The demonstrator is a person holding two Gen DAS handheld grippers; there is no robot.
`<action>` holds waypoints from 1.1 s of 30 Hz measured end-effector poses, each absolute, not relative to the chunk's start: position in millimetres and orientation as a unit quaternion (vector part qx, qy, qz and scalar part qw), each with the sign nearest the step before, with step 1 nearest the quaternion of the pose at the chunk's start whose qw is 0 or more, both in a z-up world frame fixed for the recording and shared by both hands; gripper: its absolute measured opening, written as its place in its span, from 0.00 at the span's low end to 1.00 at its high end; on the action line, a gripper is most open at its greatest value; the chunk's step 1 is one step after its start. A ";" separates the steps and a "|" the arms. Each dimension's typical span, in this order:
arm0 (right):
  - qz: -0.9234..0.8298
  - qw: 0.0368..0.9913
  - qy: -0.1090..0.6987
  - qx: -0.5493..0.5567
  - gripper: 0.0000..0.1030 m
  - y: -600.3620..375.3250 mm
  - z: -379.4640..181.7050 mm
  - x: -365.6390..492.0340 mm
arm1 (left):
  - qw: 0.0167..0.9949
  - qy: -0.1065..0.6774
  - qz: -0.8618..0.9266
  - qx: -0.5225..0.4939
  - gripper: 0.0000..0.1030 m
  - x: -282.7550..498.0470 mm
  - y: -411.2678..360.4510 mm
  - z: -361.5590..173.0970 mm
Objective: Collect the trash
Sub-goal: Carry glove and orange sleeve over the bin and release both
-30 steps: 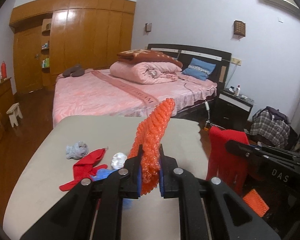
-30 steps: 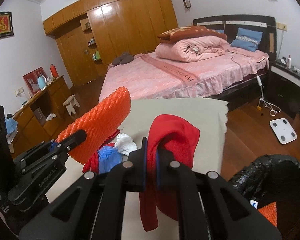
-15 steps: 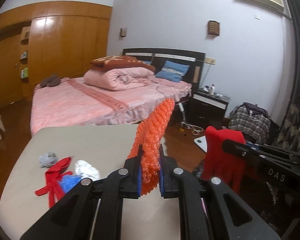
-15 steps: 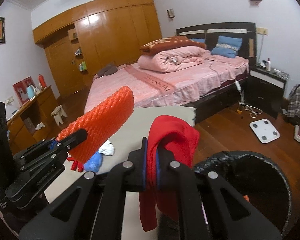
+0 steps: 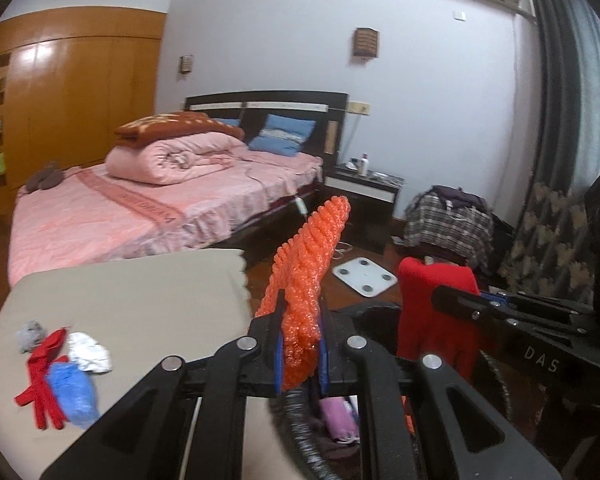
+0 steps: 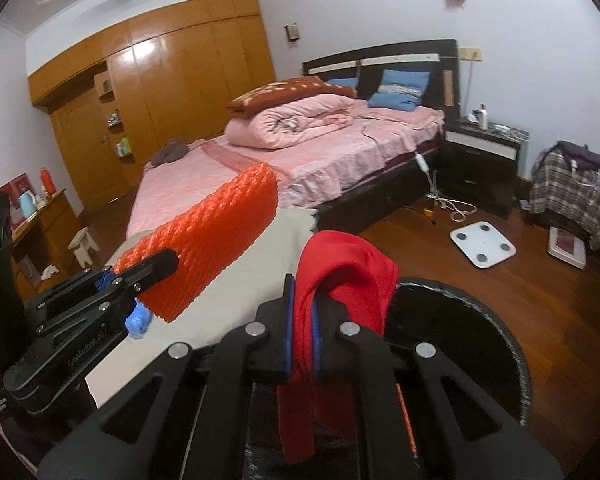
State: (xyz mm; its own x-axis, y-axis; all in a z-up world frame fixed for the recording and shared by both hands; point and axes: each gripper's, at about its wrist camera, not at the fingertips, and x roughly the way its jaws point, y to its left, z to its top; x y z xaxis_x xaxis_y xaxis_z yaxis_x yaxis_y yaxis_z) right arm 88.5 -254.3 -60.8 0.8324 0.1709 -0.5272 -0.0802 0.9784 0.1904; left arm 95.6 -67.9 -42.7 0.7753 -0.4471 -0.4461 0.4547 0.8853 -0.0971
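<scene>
My left gripper (image 5: pixel 300 346) is shut on an orange bubble-wrap sheet (image 5: pixel 312 272), which also shows in the right wrist view (image 6: pixel 216 240). My right gripper (image 6: pixel 302 334) is shut on a red cloth (image 6: pixel 344 276), also seen in the left wrist view (image 5: pixel 436 304). Both hang over a black-lined trash bin (image 6: pixel 480 328), whose rim shows below the left gripper (image 5: pixel 296 420). On the beige table (image 5: pixel 132 292) lie a red scrap (image 5: pixel 40 376), a blue scrap (image 5: pixel 72 392), a white wad (image 5: pixel 88 352) and a grey wad (image 5: pixel 30 334).
A pink bed (image 5: pixel 140 200) stands behind the table. A white scale (image 6: pixel 482 244) lies on the wood floor. A nightstand (image 6: pixel 484 148) and a plaid bag (image 6: pixel 572 188) are at the right. A wardrobe (image 6: pixel 172 80) fills the far wall.
Both grippers have swung right, off the table and over the trash bin, still holding the bubble wrap and the red cloth. The table scraps now lie at the far left.
</scene>
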 end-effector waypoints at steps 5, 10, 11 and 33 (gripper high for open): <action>0.042 0.953 0.288 0.083 0.06 -276.1 -69.3 77.8 | 0.932 0.240 -0.269 0.016 0.12 96.7 -100.3 -48.5; 0.020 0.954 0.287 0.089 0.06 -299.0 -74.9 70.0 | 0.926 0.240 -0.291 0.026 0.12 97.8 -129.7 -53.0; 0.018 0.954 0.287 0.090 0.06 -302.5 -75.7 69.2 | 0.924 0.241 -0.295 0.027 0.12 98.4 -135.5 -54.0; -0.036 0.924 0.370 0.093 0.58 -329.0 -135.3 59.3 | 0.912 0.283 -0.297 0.023 0.56 112.2 -145.1 -83.7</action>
